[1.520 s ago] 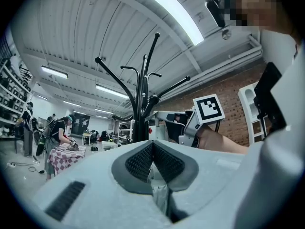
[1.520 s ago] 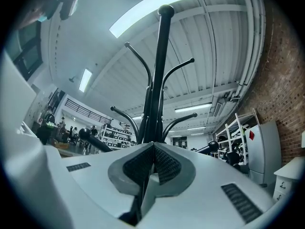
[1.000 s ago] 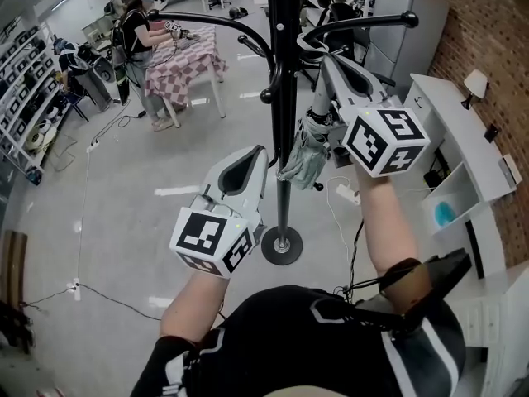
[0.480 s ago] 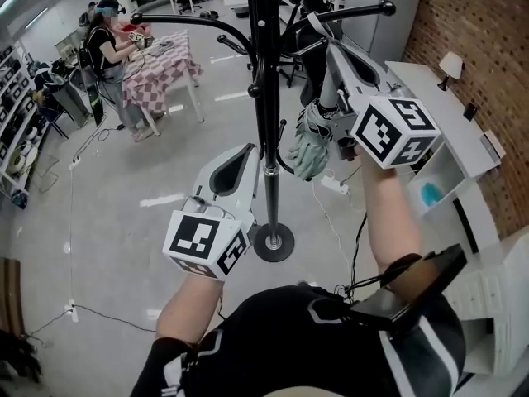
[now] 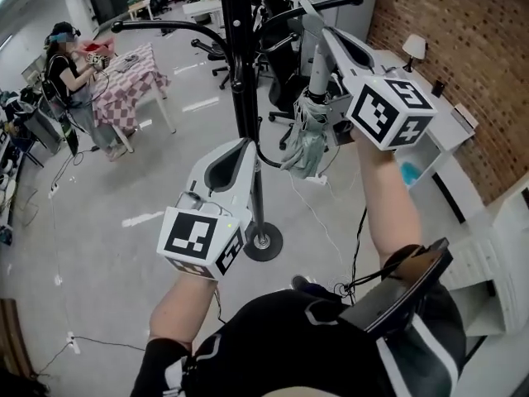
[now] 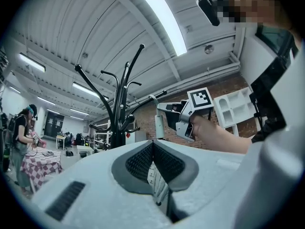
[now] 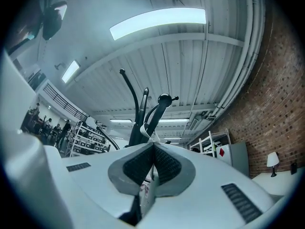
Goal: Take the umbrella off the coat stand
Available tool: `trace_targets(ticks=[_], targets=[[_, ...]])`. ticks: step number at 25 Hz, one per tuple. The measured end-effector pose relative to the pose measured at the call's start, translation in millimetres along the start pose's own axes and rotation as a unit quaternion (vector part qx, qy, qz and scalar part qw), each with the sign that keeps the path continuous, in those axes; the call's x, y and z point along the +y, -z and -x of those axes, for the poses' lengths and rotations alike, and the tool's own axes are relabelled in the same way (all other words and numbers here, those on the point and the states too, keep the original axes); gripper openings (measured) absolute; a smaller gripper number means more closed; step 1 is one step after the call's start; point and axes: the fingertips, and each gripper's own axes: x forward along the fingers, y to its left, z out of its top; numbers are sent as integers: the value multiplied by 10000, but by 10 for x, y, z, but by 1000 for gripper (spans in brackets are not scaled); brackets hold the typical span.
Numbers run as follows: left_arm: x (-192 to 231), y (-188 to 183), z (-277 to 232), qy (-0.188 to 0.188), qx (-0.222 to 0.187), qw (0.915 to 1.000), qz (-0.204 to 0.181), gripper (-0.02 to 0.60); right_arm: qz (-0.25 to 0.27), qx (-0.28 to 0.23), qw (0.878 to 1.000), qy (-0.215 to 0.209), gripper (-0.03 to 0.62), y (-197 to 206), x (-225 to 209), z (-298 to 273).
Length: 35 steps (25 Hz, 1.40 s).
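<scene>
The black coat stand (image 5: 241, 98) rises mid-frame in the head view, with its round base (image 5: 263, 243) on the floor. A folded pale-green umbrella (image 5: 306, 145) hangs to the right of the pole, clear of it. My right gripper (image 5: 307, 15) is above it, near a curved hook arm (image 5: 335, 2), and shut on the umbrella's strap (image 7: 144, 130). My left gripper (image 5: 244, 149) is lower and just left of the pole, shut and holding nothing. The left gripper view shows the stand (image 6: 116, 123), the umbrella handle (image 6: 156, 125) and the right gripper (image 6: 181, 116).
A person (image 5: 66, 64) sits at a checkered table (image 5: 128, 63) at the far left. A white desk (image 5: 438, 131) and a brick wall (image 5: 471, 56) lie to the right. Office chairs (image 5: 281, 73) stand behind the stand. Cables run over the floor (image 5: 331, 222).
The right gripper and the umbrella have moved rightward, away from the pole, so the gap between umbrella and pole has widened. The left gripper has stayed low beside the pole.
</scene>
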Motion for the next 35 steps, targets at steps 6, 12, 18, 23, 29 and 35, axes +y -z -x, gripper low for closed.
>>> trace_targets(ticks=[6,12,18,23,29,35], targets=[[-166,-219,-38,87,-206,9997,116,8,37,50,9998,187,9,-103,-87,167],[-526,-404,-286,142,-204,9997,-11,8,12,-70,9999,149,9,-375,-237,365],[-855,-365,-563,76,-150,9998,-51,8,-33,-182,9998,-81,9,-485,-362,512],[-1061,-333,-660,10,-123,9999,-74,8,-98,-285,9993,-241,9,-565,-476,614],[-1178,-263,-623,-131,-6,9998,-120,8,-261,-372,9981,-411,9,-533,-458,802],[-1342,-153,-565,-268,59,9995,-158,8,-411,-364,9968,-581,9,-408,-459,1079]])
